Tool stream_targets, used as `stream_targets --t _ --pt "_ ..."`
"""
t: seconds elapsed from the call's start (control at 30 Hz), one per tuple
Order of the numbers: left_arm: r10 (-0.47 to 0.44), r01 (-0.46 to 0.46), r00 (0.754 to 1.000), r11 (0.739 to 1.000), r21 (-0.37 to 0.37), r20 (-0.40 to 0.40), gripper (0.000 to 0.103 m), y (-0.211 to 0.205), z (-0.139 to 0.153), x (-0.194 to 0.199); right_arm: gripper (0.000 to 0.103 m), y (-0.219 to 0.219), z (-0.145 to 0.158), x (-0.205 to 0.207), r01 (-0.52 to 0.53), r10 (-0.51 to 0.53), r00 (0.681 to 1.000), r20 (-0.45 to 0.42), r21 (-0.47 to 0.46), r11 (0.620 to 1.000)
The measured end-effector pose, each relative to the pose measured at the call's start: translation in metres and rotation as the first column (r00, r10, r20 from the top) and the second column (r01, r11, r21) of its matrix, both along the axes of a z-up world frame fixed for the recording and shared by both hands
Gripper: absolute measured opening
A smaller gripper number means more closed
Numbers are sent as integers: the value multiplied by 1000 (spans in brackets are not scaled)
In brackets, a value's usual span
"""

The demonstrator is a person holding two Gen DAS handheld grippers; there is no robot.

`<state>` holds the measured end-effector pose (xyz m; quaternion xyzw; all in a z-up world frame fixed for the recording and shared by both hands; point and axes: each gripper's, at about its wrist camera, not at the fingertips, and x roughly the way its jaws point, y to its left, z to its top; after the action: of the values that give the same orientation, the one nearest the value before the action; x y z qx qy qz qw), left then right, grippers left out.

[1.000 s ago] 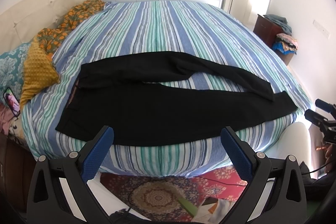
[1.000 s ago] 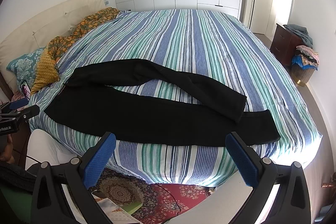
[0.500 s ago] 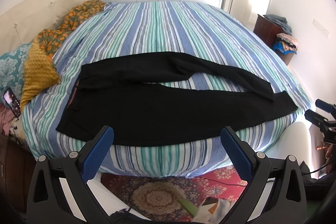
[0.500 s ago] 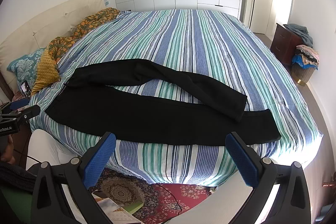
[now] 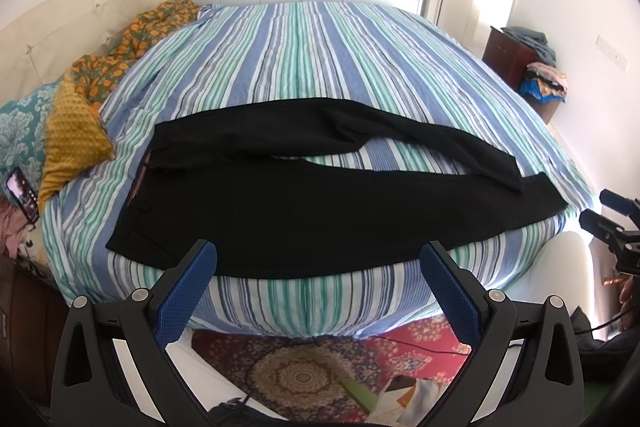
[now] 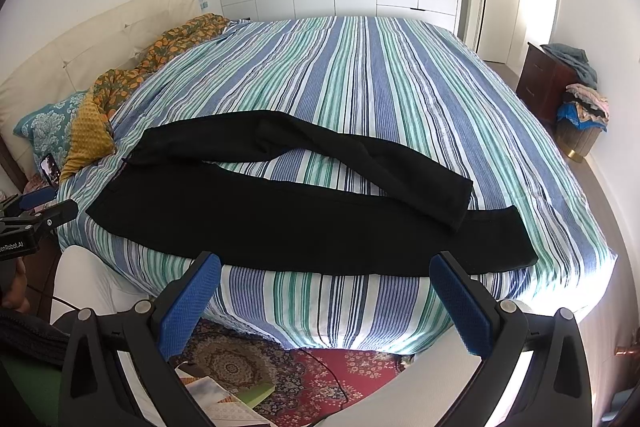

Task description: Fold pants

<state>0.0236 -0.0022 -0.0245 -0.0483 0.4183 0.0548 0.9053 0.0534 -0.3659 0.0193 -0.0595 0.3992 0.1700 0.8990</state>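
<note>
Your black fabric pants (image 5: pixel 304 211) lie flat along the near edge of the bed with the blue, green and white striped cover (image 5: pixel 320 59), waistband toward the mustard-yellow knobbly pillow (image 5: pixel 72 139) on the left, far leg bent across the near one at the cuffs. Your left gripper (image 5: pixel 318 267) hangs off the bed's edge, blue-padded fingers (image 5: pixel 188 291) spread wide, holding nothing. Your right gripper (image 6: pixel 326 279) hovers likewise, fingers (image 6: pixel 460 307) wide apart and empty, clear of the cloth.

Both wrist views face bed (image 5: pixel 320 39) – from bedside
</note>
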Motion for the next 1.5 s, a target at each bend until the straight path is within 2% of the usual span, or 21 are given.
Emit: stream_targets --t 1.5 --pt "0 -1 1000 1000 4 13 102 -2 0 -1 103 3 -1 -3 -4 4 1000 -5 7 1000"
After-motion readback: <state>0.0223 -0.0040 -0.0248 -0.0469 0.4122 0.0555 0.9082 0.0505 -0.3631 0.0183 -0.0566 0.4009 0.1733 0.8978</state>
